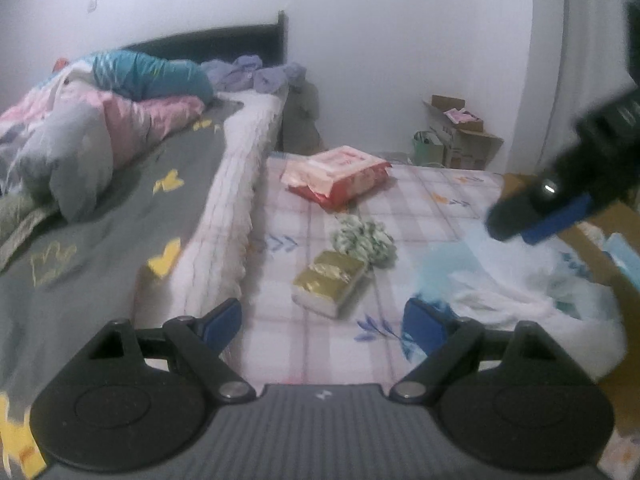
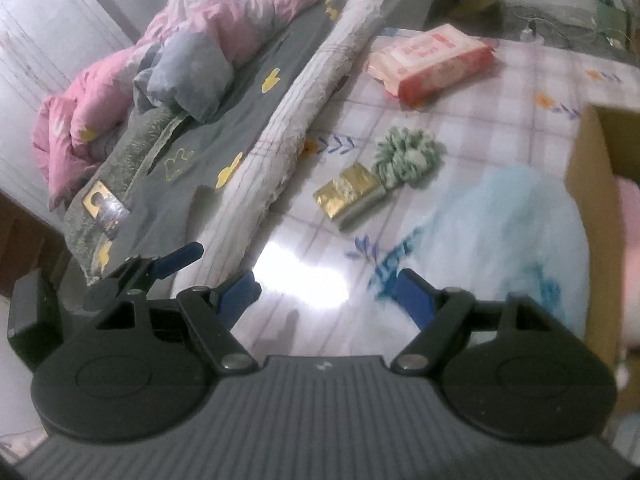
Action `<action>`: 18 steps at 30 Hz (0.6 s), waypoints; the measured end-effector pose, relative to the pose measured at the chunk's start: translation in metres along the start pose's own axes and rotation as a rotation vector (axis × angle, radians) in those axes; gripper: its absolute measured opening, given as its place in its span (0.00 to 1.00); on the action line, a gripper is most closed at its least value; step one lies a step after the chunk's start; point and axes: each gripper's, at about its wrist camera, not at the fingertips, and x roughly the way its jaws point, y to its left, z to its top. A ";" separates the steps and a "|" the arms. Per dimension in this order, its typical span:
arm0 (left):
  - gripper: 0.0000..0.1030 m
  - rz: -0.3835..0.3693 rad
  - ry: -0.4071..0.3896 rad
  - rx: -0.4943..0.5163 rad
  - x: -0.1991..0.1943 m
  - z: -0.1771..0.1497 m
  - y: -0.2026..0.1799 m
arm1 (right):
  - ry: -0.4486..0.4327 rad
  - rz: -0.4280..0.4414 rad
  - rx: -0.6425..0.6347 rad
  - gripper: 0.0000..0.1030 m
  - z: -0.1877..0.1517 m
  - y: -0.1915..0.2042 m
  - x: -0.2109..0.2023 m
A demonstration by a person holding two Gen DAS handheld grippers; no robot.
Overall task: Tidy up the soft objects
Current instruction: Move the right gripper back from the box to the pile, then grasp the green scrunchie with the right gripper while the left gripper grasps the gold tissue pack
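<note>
On the low plaid-covered mattress [image 1: 420, 208] lie a gold tissue pack [image 1: 330, 280], a green-and-white fluffy ball [image 1: 364, 240], a red and pink tissue pack [image 1: 336, 176] and a crumpled white and pale blue cloth [image 1: 520, 288]. My left gripper [image 1: 324, 324] hovers open just short of the gold pack, holding nothing. The right gripper [image 2: 328, 294] is open and empty over the mattress, its right finger at the edge of the blue cloth [image 2: 500, 232]. Ahead of it are the gold pack [image 2: 350, 194], the fluffy ball [image 2: 408, 156] and the red pack [image 2: 432, 60].
A higher bed [image 1: 120, 240] with a grey sheet and a bunched pink duvet [image 2: 100, 100] runs along the left. An open cardboard box [image 2: 596, 200] stands at the right of the mattress. More boxes [image 1: 460, 132] sit by the far wall.
</note>
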 end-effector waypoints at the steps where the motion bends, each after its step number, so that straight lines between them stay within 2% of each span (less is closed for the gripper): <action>1: 0.87 0.006 -0.002 0.014 0.009 0.003 -0.001 | 0.013 -0.005 -0.013 0.76 0.012 0.000 0.008; 5: 0.87 -0.003 0.014 0.095 0.046 0.017 -0.005 | 0.069 -0.021 -0.020 0.76 0.057 -0.007 0.043; 10: 0.87 -0.015 0.073 0.156 0.097 0.031 -0.009 | 0.148 -0.035 0.018 0.77 0.114 -0.034 0.101; 13: 0.86 -0.014 0.113 0.175 0.124 0.033 -0.011 | 0.207 -0.058 0.049 0.77 0.136 -0.057 0.140; 18: 0.85 -0.028 0.162 0.182 0.154 0.033 -0.012 | 0.253 -0.104 0.045 0.77 0.154 -0.083 0.189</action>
